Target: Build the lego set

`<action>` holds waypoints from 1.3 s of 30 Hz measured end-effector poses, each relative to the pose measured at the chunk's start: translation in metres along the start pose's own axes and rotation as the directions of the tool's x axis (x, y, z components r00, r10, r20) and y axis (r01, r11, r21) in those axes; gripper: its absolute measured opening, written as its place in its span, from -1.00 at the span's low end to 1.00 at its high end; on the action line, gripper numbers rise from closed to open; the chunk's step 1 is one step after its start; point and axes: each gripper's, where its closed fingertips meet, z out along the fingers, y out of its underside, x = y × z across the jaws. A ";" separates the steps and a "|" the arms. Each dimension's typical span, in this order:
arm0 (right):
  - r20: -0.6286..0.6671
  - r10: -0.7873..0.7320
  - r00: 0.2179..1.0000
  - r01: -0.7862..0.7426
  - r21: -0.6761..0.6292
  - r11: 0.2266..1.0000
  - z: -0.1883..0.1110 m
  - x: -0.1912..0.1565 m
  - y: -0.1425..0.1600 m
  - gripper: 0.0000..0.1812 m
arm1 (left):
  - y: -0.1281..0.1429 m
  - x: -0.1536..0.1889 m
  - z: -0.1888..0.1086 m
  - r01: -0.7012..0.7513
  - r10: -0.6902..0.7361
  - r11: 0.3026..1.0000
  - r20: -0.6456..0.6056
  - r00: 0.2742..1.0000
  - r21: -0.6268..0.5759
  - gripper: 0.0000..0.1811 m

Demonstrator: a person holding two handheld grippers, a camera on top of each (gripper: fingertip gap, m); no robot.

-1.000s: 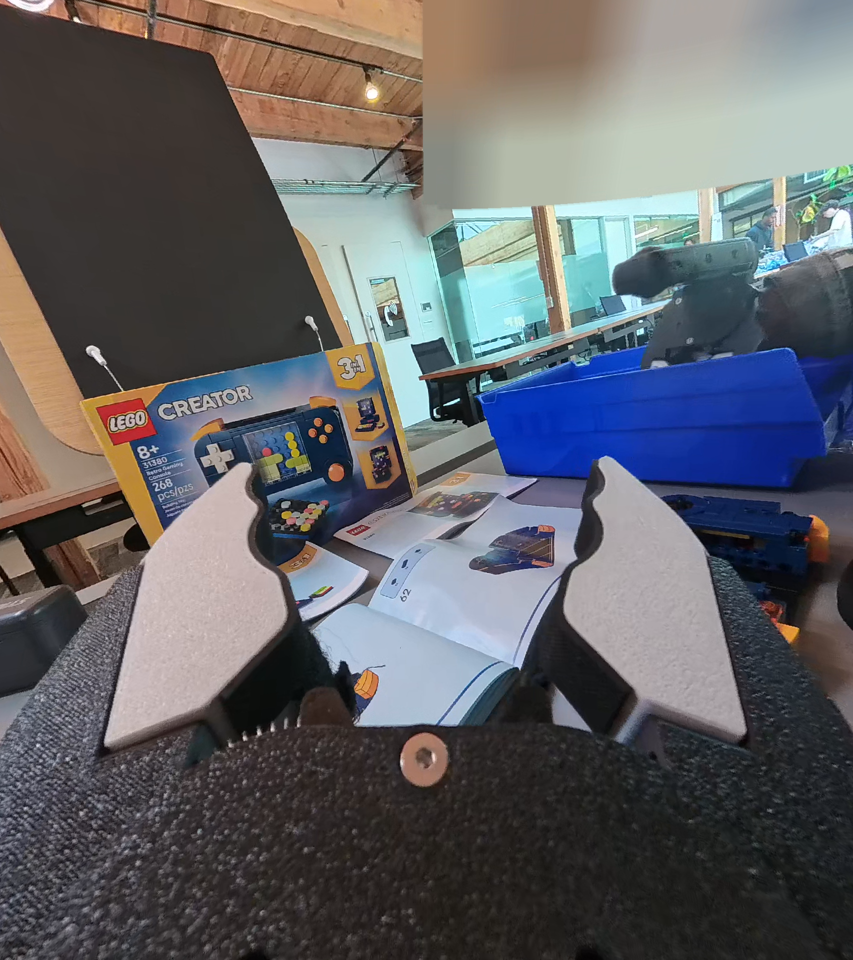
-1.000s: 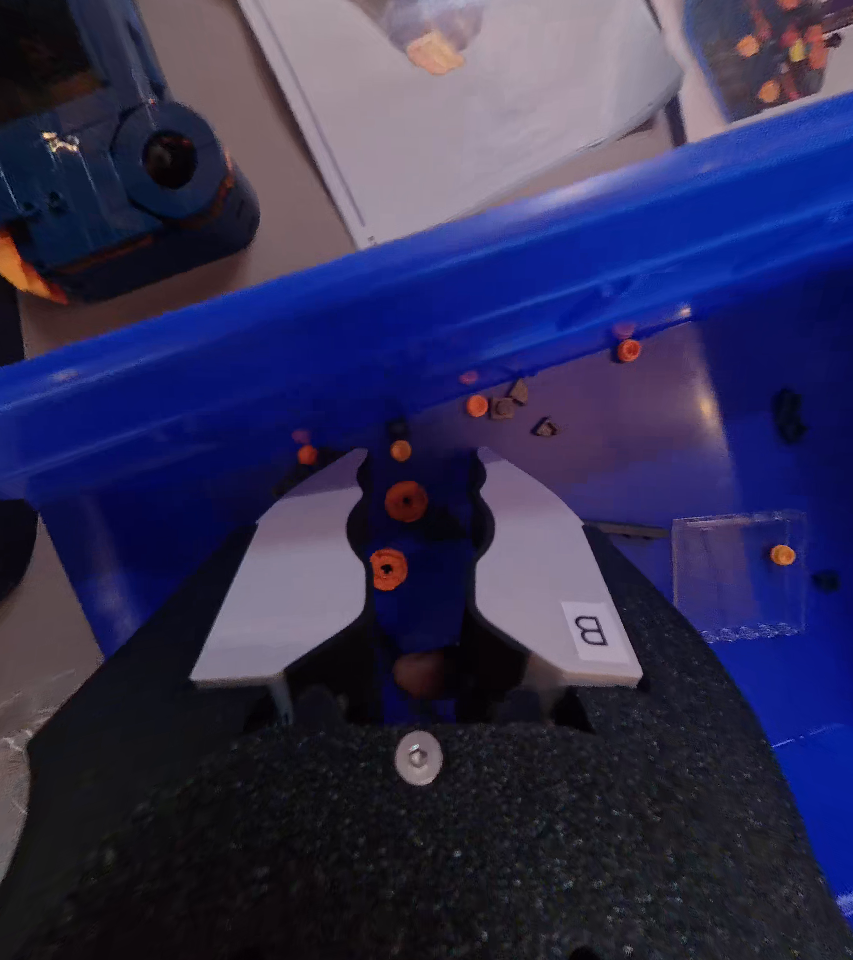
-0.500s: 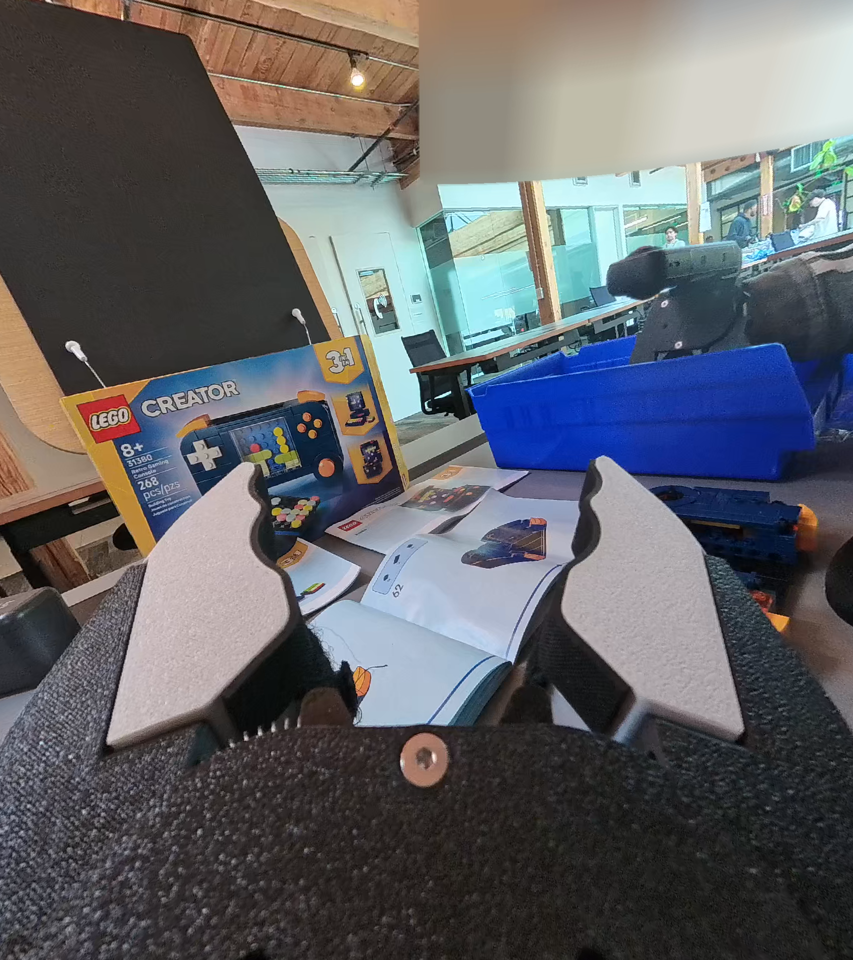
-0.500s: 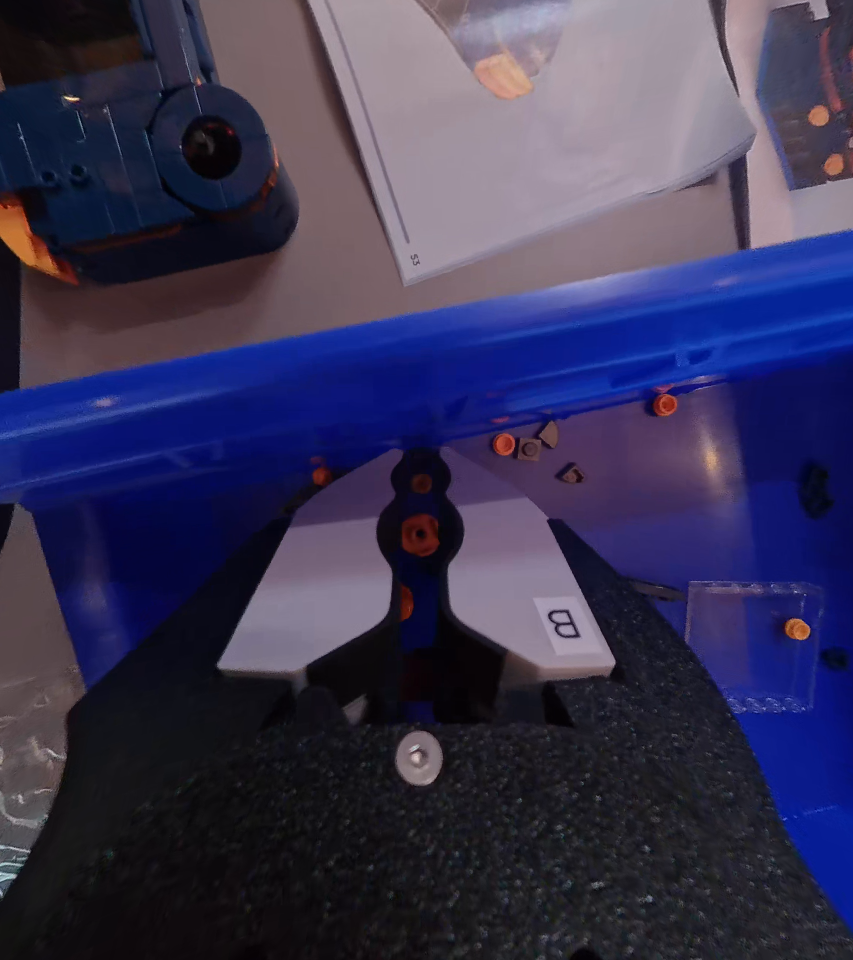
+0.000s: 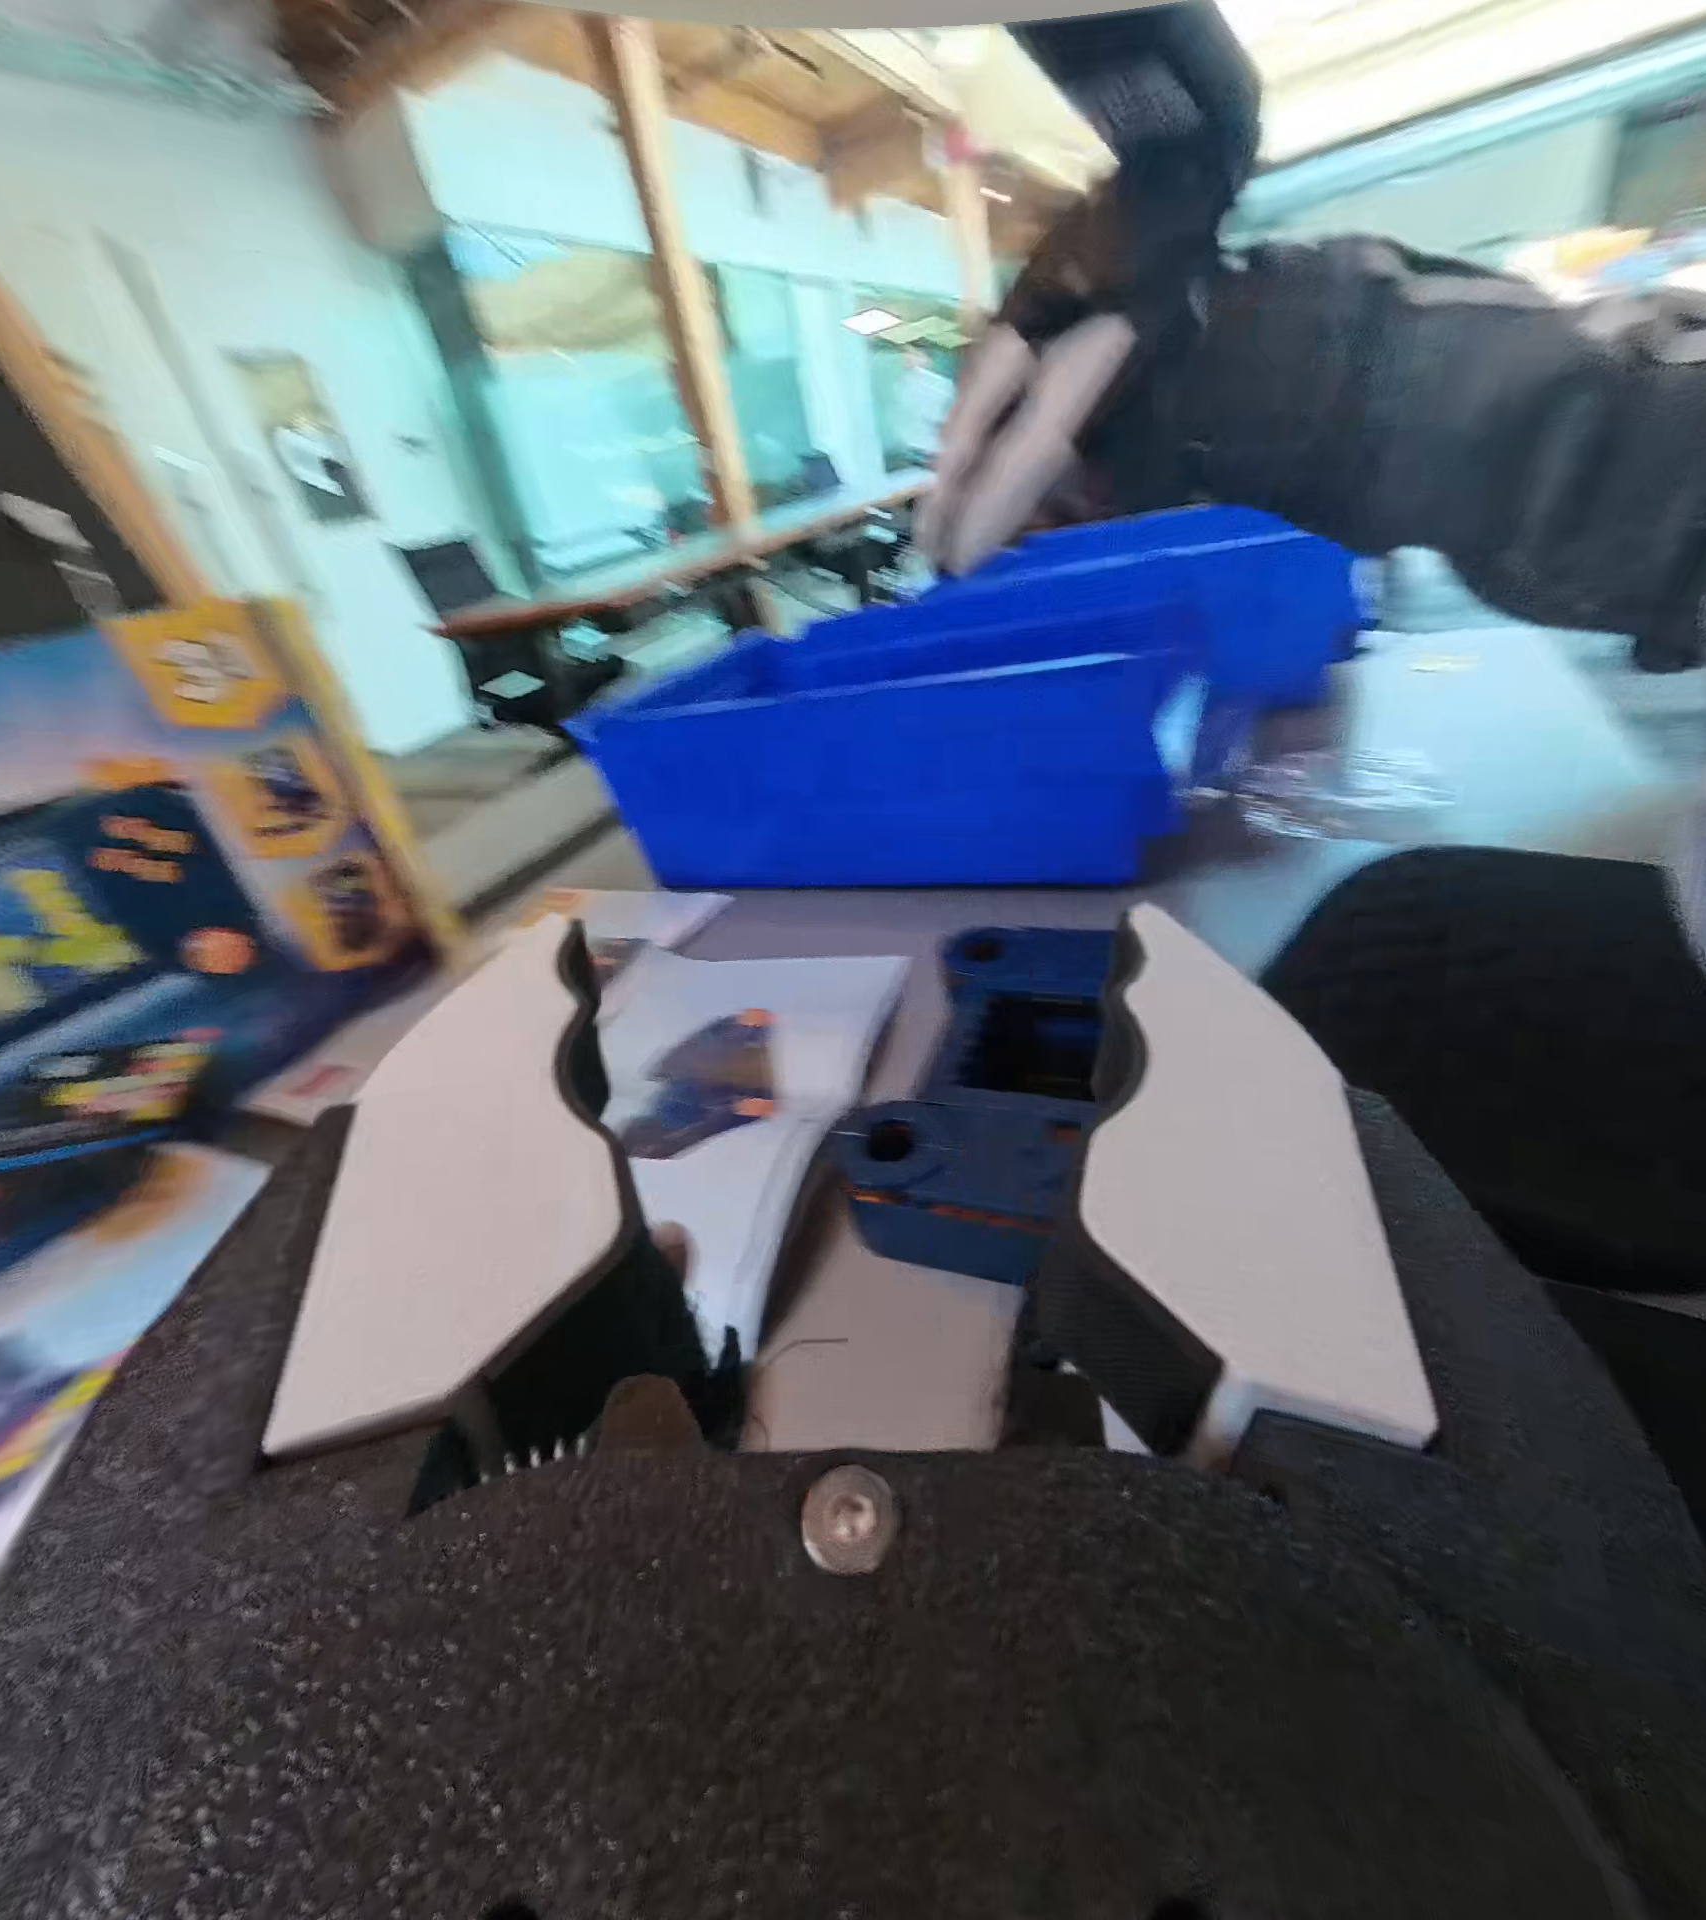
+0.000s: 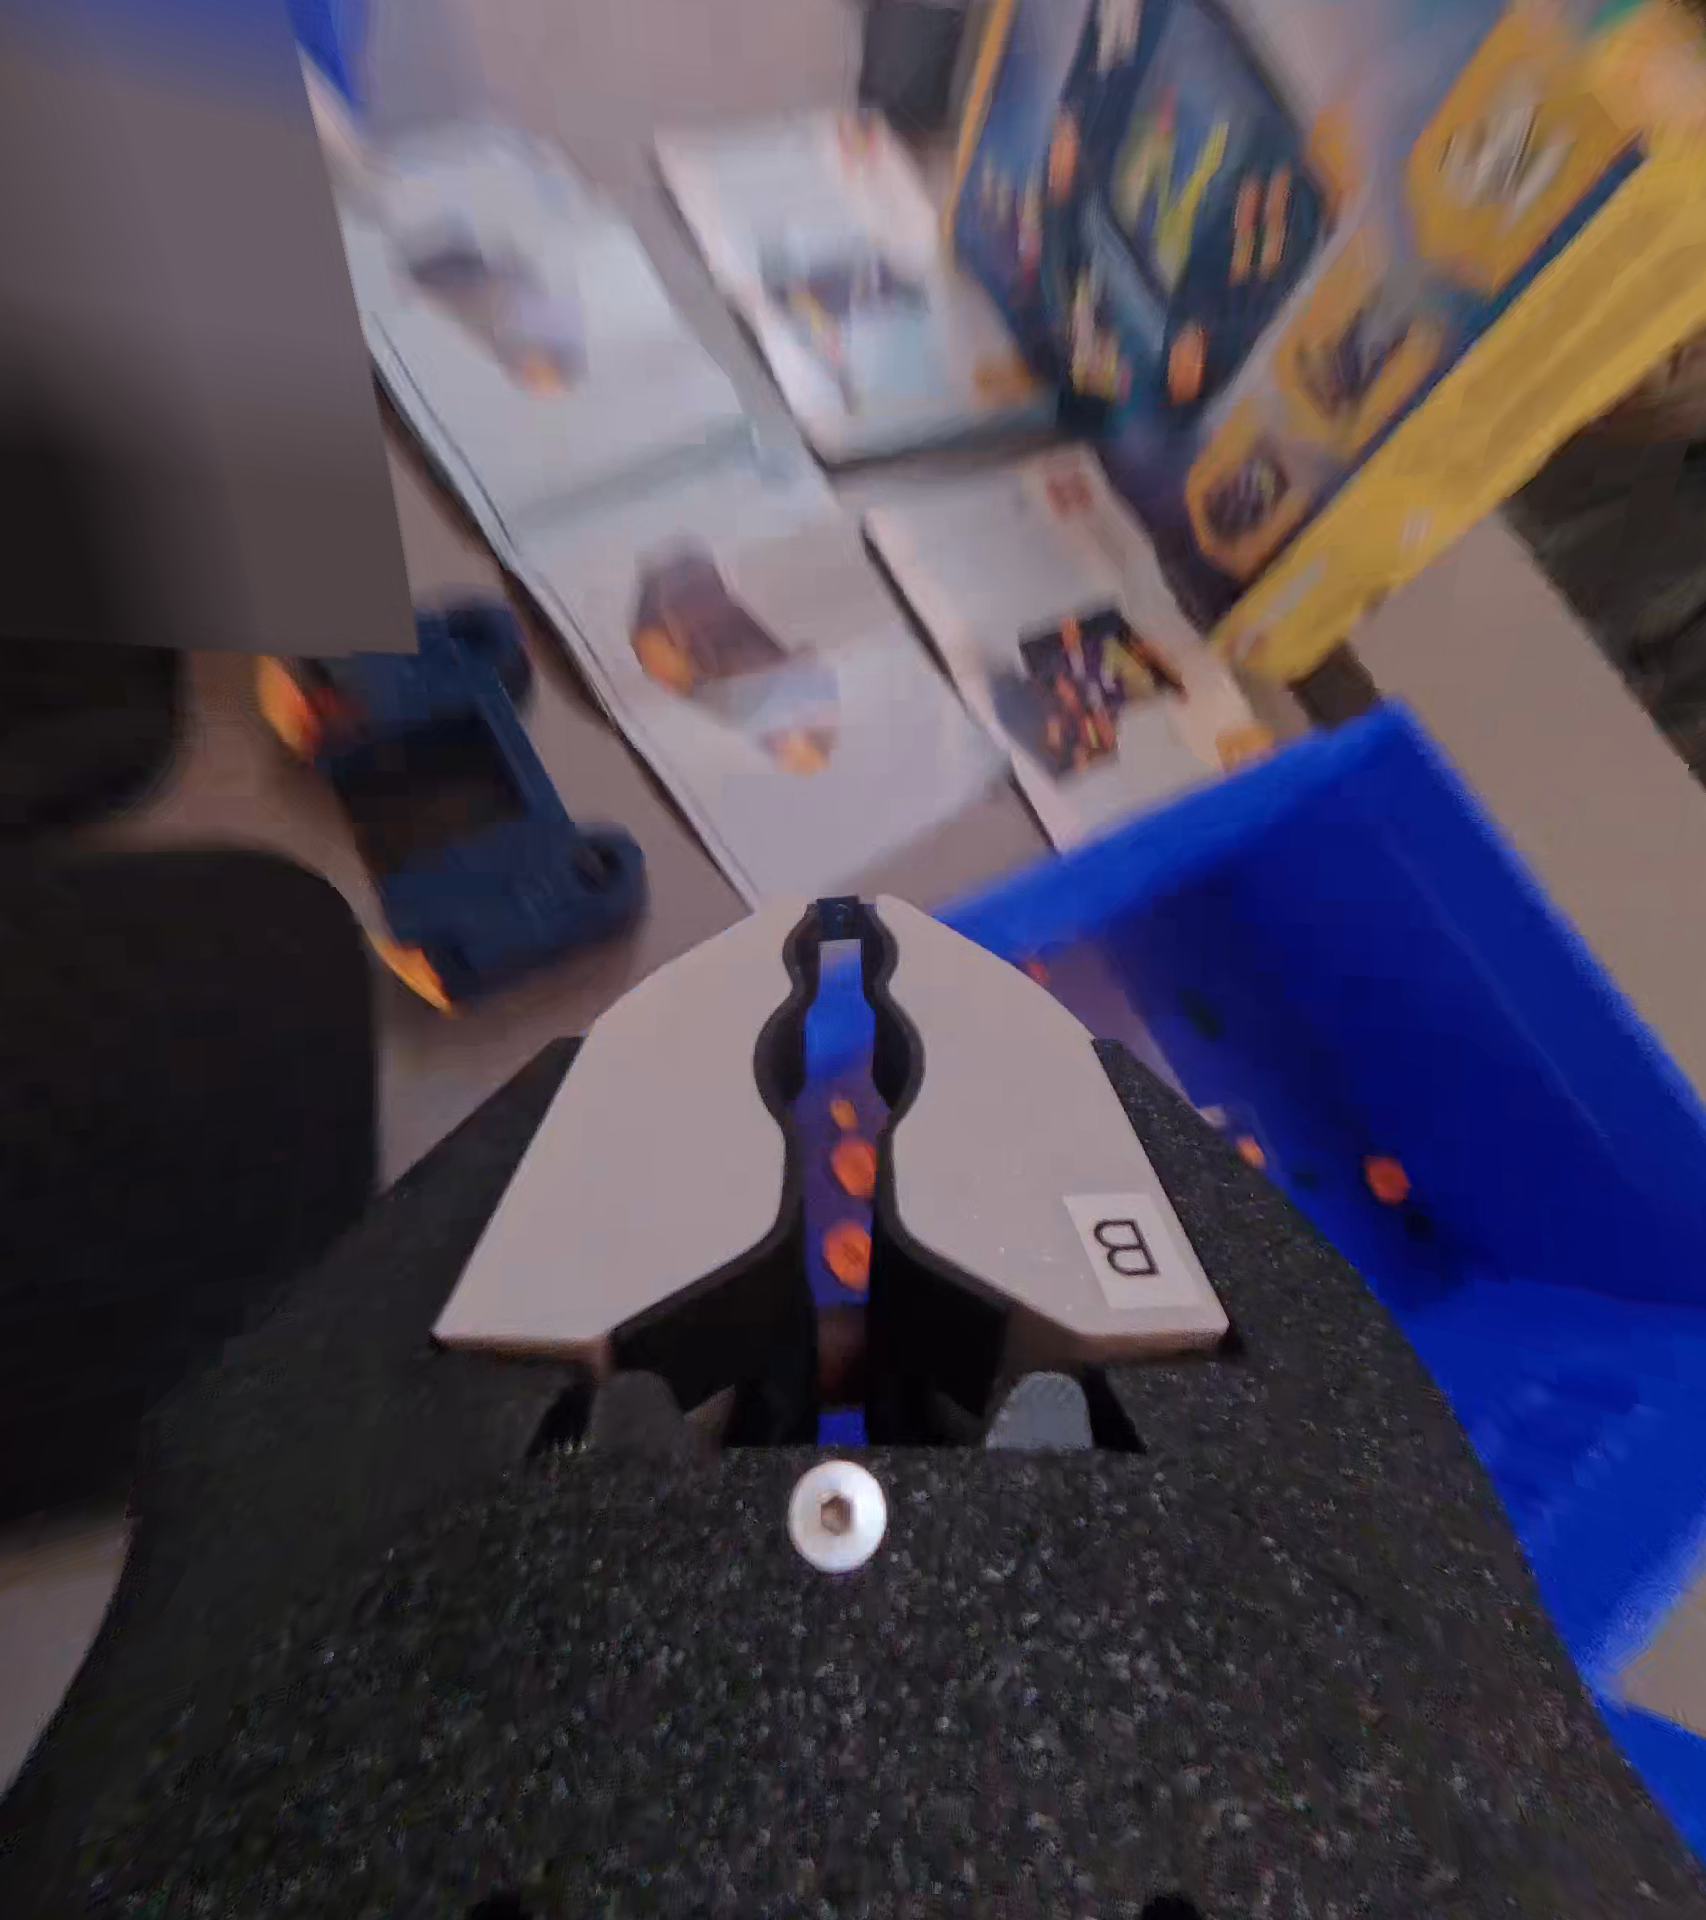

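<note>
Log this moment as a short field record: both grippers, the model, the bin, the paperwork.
left gripper: open, empty, aimed at the model
right gripper: shut on a small dark blue piece, above the bin's edge
blue model: on the table, partly built
blue bin: holds loose orange pieces
instruction booklet: open beside the model
set box: upright, blurred

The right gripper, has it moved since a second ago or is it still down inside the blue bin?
Yes. The right gripper has risen and pulled back over the blue bin's rim, closed on a small dark blue piece.
</note>
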 end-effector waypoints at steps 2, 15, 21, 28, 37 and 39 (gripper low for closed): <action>0.068 0.039 0.997 -0.048 0.137 0.989 -0.003 -0.029 -0.037 -0.93 | 0.014 0.023 0.008 0.091 -0.106 0.990 -0.148 0.983 -0.104 -0.35; 0.251 -0.178 0.951 0.218 -0.140 0.966 0.131 -0.149 -0.003 -0.92 | 0.074 0.045 0.000 0.086 -0.206 0.871 -0.202 0.957 -0.484 -0.93; 0.285 -0.196 0.938 0.250 -0.166 0.954 0.138 -0.157 0.000 -0.92 | 0.075 0.044 0.000 0.096 -0.213 0.869 -0.191 0.958 -0.486 -0.92; 0.316 -0.194 0.929 0.261 -0.188 0.947 0.142 -0.161 0.003 -0.92 | 0.076 0.044 0.000 0.096 -0.214 0.864 -0.188 0.959 -0.495 -0.92; 0.325 -0.191 0.926 0.267 -0.207 0.941 0.141 -0.160 0.004 -0.92 | 0.078 0.045 0.000 0.094 -0.215 0.861 -0.192 0.958 -0.500 -0.92; 0.325 -0.198 0.925 0.275 -0.211 0.938 0.141 -0.160 0.004 -0.90 | 0.078 0.045 0.000 0.093 -0.216 0.860 -0.192 0.957 -0.502 -0.92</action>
